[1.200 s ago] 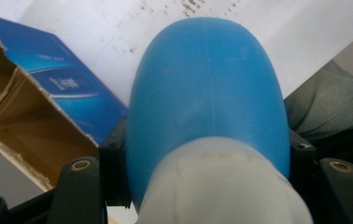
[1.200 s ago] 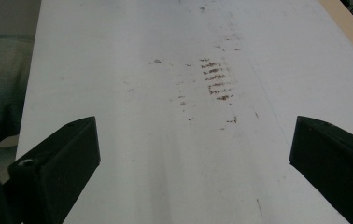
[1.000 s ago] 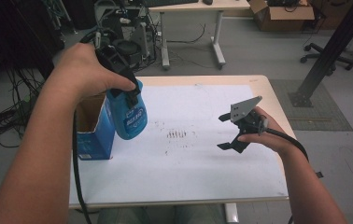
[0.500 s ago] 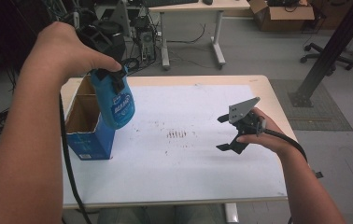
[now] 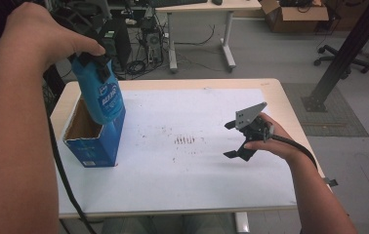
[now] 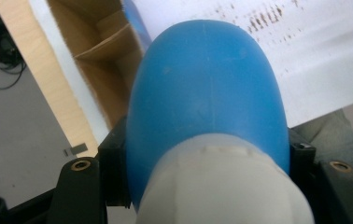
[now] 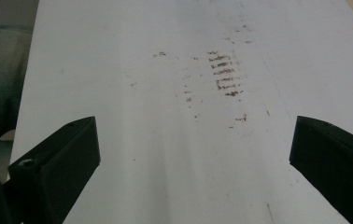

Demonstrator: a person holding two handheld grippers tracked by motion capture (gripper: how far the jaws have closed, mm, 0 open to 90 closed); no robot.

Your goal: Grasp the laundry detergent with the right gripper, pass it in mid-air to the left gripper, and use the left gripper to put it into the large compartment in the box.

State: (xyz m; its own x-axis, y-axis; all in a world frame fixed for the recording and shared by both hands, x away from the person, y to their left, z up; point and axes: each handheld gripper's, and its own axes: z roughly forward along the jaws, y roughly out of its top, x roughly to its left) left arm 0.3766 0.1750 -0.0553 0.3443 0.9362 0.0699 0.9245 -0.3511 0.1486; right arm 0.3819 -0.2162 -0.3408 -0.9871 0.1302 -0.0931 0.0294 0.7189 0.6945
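- Left hand-held gripper (image 5: 97, 63) is clamped on the top of a blue bottle (image 5: 105, 100), which hangs bottom-down over the open blue carton (image 5: 92, 146), partly inside its mouth.
- Carton stands at about 9 o'clock on the tabletop (image 5: 182, 190), near the left edge.
- Right hand-held gripper (image 5: 234, 139) hovers around 3 o'clock, jaws wide apart with nothing between them.
- Brown smudges (image 5: 186, 140) sit mid-sheet between the two, well apart from the carton.

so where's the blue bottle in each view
high view: blue bottle upper left, held in the left claw above the open blue box.
left gripper view: it sits in the middle, between the jaws.
right gripper view: not in it.
shared landmark: the brown smudge marks on the white table sheet.
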